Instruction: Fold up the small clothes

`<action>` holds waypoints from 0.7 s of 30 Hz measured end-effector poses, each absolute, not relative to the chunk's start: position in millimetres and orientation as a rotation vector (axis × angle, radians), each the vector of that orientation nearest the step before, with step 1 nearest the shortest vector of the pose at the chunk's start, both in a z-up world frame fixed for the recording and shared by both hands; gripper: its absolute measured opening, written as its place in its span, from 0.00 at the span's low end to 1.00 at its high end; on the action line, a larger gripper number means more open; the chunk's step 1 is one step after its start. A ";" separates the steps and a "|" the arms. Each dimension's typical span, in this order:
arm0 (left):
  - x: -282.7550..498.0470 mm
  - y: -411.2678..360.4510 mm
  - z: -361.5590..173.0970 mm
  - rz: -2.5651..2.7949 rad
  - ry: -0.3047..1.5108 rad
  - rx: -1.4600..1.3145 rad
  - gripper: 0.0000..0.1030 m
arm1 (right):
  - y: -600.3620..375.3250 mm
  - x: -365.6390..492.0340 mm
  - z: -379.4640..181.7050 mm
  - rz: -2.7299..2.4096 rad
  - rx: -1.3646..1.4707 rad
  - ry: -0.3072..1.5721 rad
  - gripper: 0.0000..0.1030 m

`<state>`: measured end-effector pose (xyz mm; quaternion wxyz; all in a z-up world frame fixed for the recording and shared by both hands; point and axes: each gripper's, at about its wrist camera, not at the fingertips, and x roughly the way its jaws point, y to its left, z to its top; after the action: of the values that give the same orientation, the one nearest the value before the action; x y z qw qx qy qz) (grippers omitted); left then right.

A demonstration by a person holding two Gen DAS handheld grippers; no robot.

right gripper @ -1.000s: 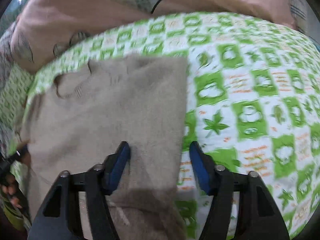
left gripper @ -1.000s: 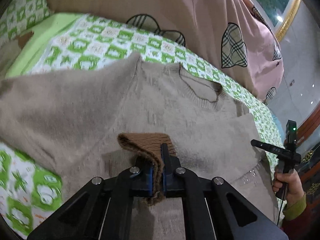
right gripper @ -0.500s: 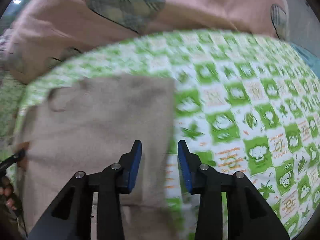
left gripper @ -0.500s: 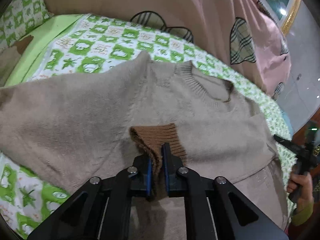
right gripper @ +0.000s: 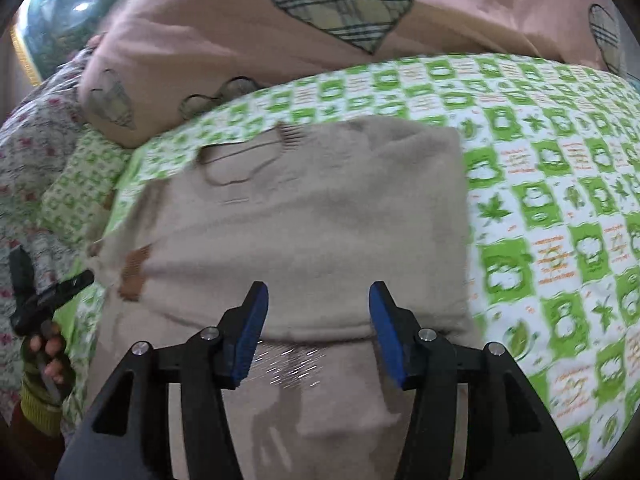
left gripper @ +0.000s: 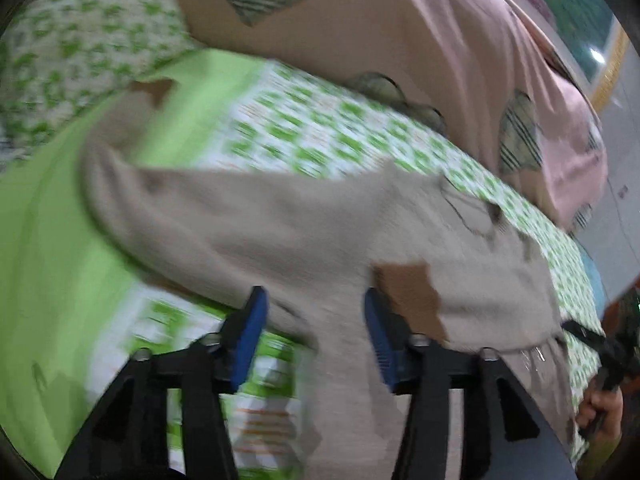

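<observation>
Left wrist view: a sleeve was laid across a beige sweater (left gripper: 320,240) and let go.

Both sleeves were seen folded inward over the sweater's body, which lay flat on the green-checked bedsheet (right gripper: 560,200), presumably so the garment could next be folded into a narrow stack. The left gripper (left gripper: 314,320) had just been opened, its jaws about half apart with nothing clamped; the brown cuff (left gripper: 408,292) was left resting just beside its right pad. The right gripper (right gripper: 316,320) had likewise just been opened, empty, above the folded edge.
</observation>
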<state>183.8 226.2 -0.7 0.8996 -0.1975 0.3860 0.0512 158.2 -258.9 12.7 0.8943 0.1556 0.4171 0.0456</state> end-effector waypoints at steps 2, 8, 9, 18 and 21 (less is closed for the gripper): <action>187.3 248.7 6.0 0.173 0.795 -0.394 0.56 | -248.2 153.1 11.2 0.124 0.336 0.870 0.52; 233.9 330.6 20.1 0.326 0.786 -0.401 0.59 | -212.4 145.9 4.8 0.219 0.365 0.901 0.52; 245.8 344.1 21.4 0.355 0.786 -0.386 0.60 | -207.5 144.5 3.9 0.233 0.369 0.906 0.52; 331.6 407.7 -13.5 0.473 0.924 -0.295 0.65 | -176.8 141.5 -12.7 0.282 0.376 0.979 0.52; 341.9 409.9 -30.4 0.490 0.983 -0.240 0.34 | -172.2 143.1 -20.8 0.286 0.383 1.002 0.52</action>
<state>341.9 409.9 -30.4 0.8462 -0.1136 0.4658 0.2325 143.1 -172.2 -20.8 0.8498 0.1816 0.4758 0.1360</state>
